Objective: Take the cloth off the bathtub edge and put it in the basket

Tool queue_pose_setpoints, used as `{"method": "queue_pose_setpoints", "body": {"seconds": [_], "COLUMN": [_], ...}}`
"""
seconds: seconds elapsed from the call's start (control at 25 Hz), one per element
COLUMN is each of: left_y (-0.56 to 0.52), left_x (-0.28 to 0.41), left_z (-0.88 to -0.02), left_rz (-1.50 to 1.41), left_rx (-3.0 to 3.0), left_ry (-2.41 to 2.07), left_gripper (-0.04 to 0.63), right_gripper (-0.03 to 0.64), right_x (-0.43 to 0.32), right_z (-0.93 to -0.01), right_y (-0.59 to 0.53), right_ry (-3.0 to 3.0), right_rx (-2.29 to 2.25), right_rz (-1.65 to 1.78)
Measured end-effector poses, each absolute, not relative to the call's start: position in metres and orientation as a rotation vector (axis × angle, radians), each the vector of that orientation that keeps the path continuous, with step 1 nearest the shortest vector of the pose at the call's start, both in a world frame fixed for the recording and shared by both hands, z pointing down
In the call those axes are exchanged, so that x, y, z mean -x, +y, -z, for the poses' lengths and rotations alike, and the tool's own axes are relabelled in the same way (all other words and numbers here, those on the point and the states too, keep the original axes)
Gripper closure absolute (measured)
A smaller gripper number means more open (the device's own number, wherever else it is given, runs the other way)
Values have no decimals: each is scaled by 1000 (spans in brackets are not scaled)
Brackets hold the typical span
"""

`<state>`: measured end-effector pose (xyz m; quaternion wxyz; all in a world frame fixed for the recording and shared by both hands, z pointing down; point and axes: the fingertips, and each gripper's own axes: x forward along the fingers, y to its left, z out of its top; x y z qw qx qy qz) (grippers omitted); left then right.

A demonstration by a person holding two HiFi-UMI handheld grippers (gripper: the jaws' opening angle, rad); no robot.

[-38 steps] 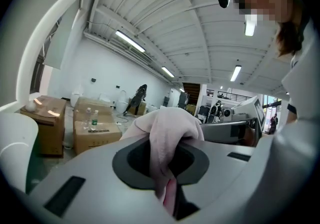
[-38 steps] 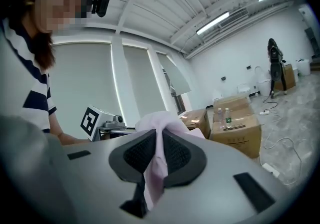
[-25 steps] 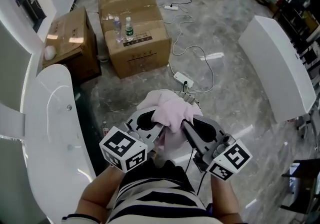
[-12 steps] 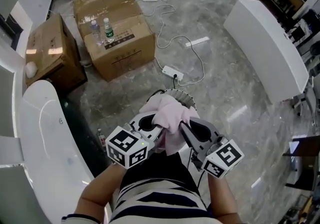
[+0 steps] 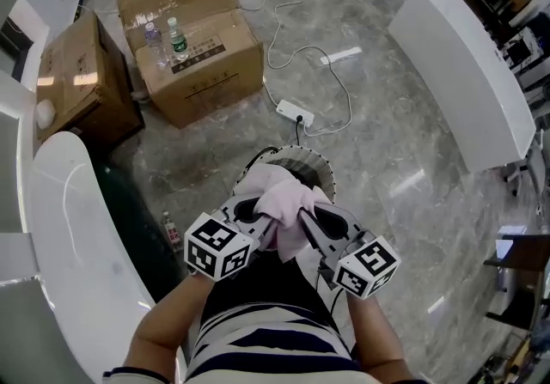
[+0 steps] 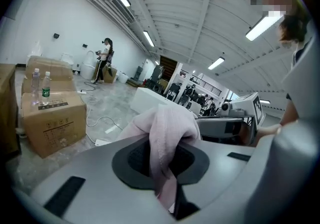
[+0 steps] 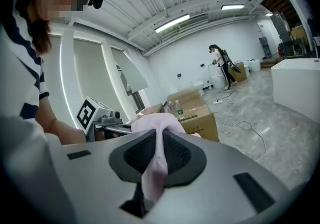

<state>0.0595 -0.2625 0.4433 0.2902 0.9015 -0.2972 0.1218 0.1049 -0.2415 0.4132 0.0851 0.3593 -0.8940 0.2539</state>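
Both tools are clamped on the one pink cloth [image 5: 288, 200]. Your left gripper [image 5: 258, 221] pinches a fold of it between nearly closed jaws, and your right gripper [image 5: 316, 228] does the same just beside it. Each gripper view shows fabric [image 6: 167, 130] squeezed between the dark pads, with a tail hanging out below [image 7: 156, 163].

The cloth is off the bathtub [image 5: 60, 202] and hangs bunched between the two tools, directly over the round basket [image 5: 320, 169] on the floor in front of you.

To finish well:
- Lower both hands together until the bulk of the cloth sits inside the rim.
- Watch the loose tail on the near side. It looks likely to drape over the near rim, so carry the bundle a little farther from you before letting go.
- Open both pairs of jaws at the same time, so that one side does not drag the cloth out.

By count:
- One cloth, one basket and two grippers.
- Two cardboard boxes, one at the far left [image 5: 82, 82] and one at the far middle [image 5: 193, 39].
- Two bottles [image 5: 165, 39] standing on the larger box.
- One small bottle [image 5: 170, 228] on the floor beside the tub.
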Motion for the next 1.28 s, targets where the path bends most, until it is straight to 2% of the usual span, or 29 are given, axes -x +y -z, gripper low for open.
{"method": "queue_pose_setpoints", "body": {"seconds": [0.68, 1.28], "left_y": [-312, -328], "left_x": [-72, -75], "left_z": [-306, -273], "left_rz": [-96, 4], "left_rx": [-2565, -2622], "left_ry": [-899, -950], "left_gripper": [549, 549], "right_gripper": [560, 560], "right_x": [-115, -116], "right_z": [-273, -241], "right_y": [-299, -320], "right_ry": [-2904, -2951], "right_rx": [-1037, -1054], "right_rz": [-437, -244]}}
